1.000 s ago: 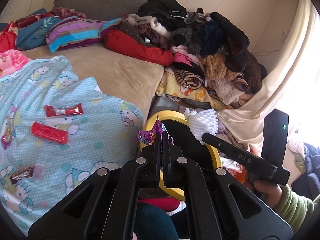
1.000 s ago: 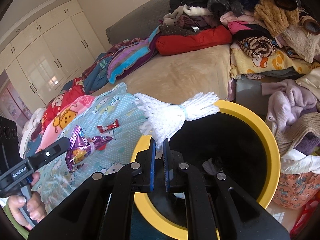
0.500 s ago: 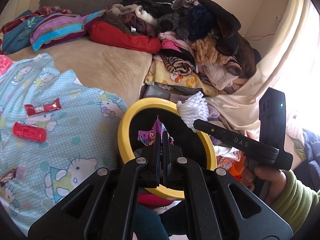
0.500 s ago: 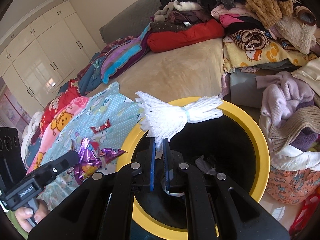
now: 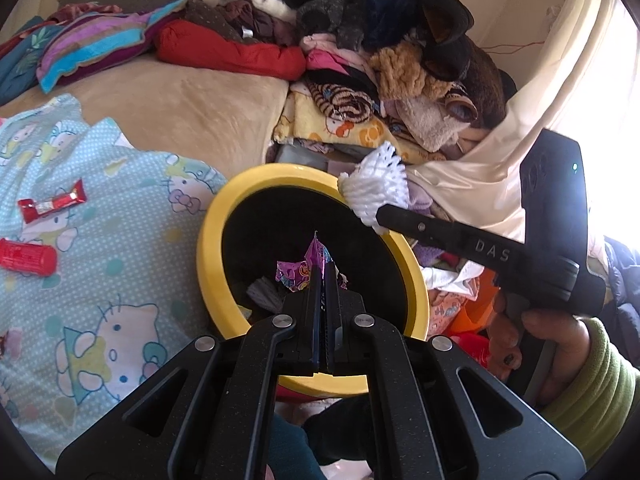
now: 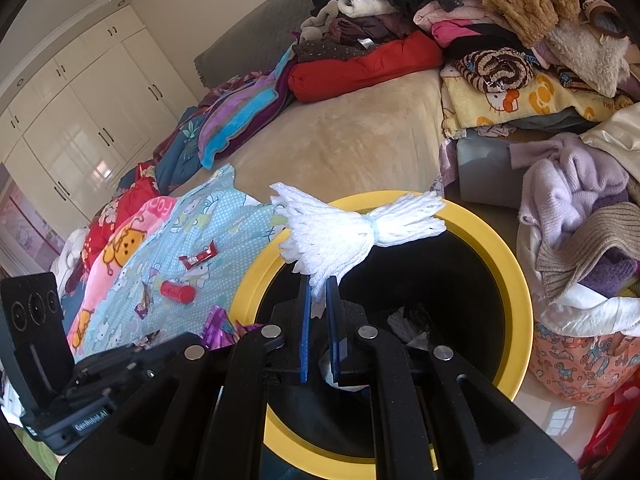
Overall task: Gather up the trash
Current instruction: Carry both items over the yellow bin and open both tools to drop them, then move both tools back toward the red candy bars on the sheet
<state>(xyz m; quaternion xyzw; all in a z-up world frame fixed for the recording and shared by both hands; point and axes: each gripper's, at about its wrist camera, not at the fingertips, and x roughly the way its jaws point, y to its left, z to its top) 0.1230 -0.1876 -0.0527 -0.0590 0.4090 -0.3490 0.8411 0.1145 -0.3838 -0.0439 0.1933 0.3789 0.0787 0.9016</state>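
Observation:
A yellow-rimmed black bin [image 5: 208, 240] [image 6: 520, 280] stands beside the bed. My left gripper [image 5: 324, 268] is shut on a purple foil wrapper [image 5: 298, 272] and holds it over the bin's opening. My right gripper [image 6: 318, 284] is shut on a white foam net [image 6: 340, 232], held above the bin's near rim; it also shows in the left wrist view [image 5: 376, 188]. More trash lies on the blue Hello Kitty sheet [image 5: 120, 280]: a red wrapper [image 5: 52, 204], a red tube [image 5: 28, 258] and a small dark wrapper [image 6: 143, 305].
A large heap of clothes and plush [image 5: 380, 40] sits behind the bin. A basket of laundry [image 6: 580, 280] stands to its right. A cream curtain [image 5: 520, 120] hangs at far right. White wardrobes [image 6: 80, 120] line the far wall.
Both grippers have moved over the bin with their items. The purple wrapper went from beside the bin's rim to above its opening. The foam net is now over the rim.

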